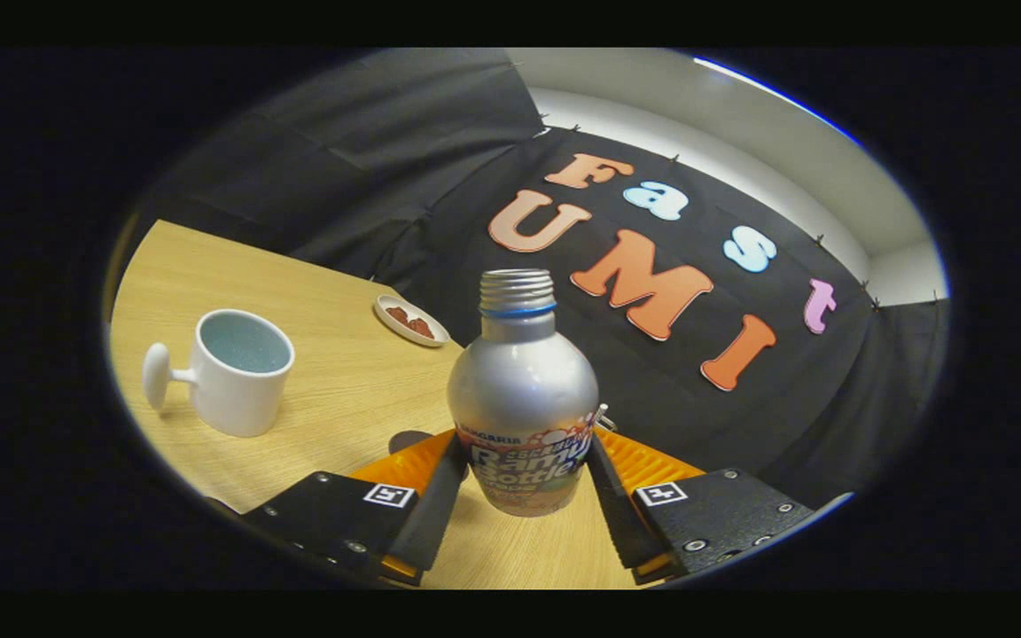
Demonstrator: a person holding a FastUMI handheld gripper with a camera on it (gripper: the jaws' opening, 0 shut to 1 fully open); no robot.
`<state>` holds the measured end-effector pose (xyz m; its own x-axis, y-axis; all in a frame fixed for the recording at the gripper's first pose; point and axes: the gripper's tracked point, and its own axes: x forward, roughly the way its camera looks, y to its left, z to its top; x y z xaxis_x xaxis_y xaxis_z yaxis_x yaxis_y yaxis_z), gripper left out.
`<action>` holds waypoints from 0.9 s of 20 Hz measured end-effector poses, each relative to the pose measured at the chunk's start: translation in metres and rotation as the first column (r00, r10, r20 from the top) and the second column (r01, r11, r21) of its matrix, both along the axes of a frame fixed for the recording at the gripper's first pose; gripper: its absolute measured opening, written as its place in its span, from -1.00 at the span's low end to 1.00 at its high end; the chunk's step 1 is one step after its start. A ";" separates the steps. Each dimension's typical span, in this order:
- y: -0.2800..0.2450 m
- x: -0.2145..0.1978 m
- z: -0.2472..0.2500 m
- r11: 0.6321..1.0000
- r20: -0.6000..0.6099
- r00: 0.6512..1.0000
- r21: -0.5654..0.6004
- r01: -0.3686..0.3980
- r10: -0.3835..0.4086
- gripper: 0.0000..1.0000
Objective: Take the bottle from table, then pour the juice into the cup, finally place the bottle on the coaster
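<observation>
The tool (524,474) is tilted, the whole scene leaning with it, and its two fingers (435,496) reach forward low over the counter (342,390). They stand on either side of the bottle (524,399), the left finger against its lower left flank, the right finger against its lower right flank. Both press on the labelled part of the body, so the jaws are closed around it, gripping near the base.

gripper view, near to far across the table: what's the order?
Gripper with its fingers closed against the bottle's sides → bottle between them, cap off → white cup, further out and off to one side → small dish with a reddish-brown piece on it, farthest, near the table edge.
</observation>
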<state>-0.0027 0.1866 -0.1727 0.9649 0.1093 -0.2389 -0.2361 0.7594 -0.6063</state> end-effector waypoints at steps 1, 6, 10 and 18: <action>0.004 0.000 0.001 0.999 0.012 1.000 -0.033 -0.005 0.005 0.52; 0.017 0.005 0.008 0.972 0.084 0.995 -0.233 -0.039 0.060 0.51; 0.023 0.006 0.009 0.931 0.131 0.986 -0.362 -0.049 0.102 0.51; 0.040 0.008 0.024 0.797 0.232 0.943 -0.602 -0.053 0.238 0.51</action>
<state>0.0055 0.2270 -0.1487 0.9825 0.1844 -0.0243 -0.0640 0.2125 -0.9751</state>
